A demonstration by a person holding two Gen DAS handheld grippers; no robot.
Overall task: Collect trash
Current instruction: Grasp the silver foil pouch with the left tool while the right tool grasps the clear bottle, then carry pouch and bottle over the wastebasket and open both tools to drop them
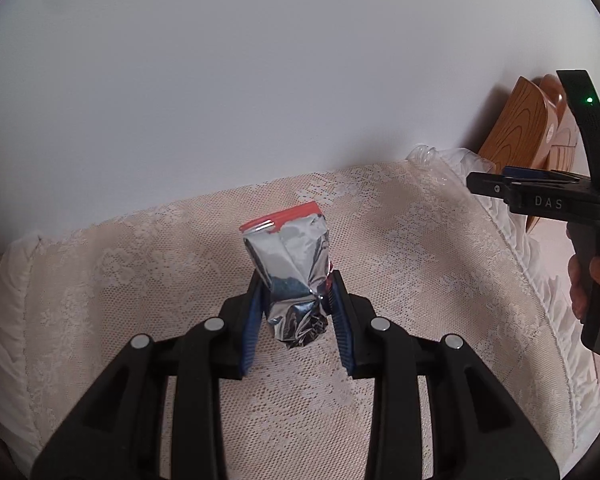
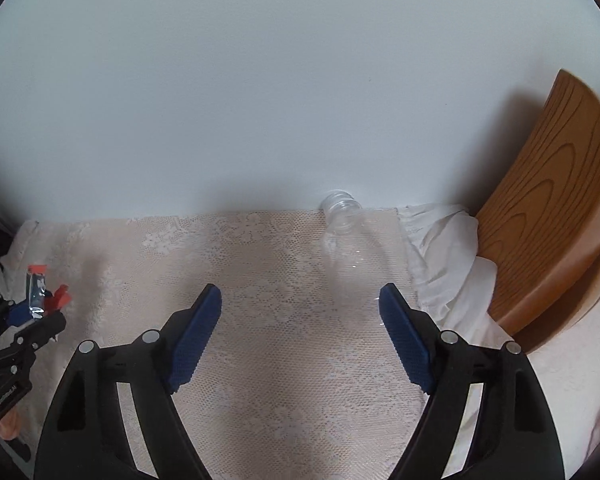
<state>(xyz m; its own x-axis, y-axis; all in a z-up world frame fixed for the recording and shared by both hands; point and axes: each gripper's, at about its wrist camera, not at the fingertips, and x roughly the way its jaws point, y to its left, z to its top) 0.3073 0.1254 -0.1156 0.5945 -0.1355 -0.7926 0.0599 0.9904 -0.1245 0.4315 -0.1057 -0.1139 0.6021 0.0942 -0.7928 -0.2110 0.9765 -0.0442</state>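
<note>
A crumpled silver foil wrapper (image 1: pixel 296 272) with a red top edge stands up between the blue pads of my left gripper (image 1: pixel 298 288), which is shut on it above the lace cloth. The same wrapper (image 2: pixel 36 288) shows small at the far left of the right wrist view, held by the left gripper (image 2: pixel 40 308). A clear plastic bottle (image 2: pixel 346 236) lies on the cloth by the wall, its open neck toward the wall. My right gripper (image 2: pixel 300 296) stands open just short of the bottle, nothing between its pads. In the left wrist view the right gripper (image 1: pixel 484 184) reaches in from the right edge, near the bottle (image 1: pixel 428 160).
A lace cloth (image 2: pixel 260 360) covers the surface, which ends at a plain white wall (image 2: pixel 260 80). A wooden chair seat (image 2: pixel 548 216) leans at the right over a bunched white frill (image 2: pixel 448 252). A hand (image 1: pixel 596 280) holds the right gripper's handle.
</note>
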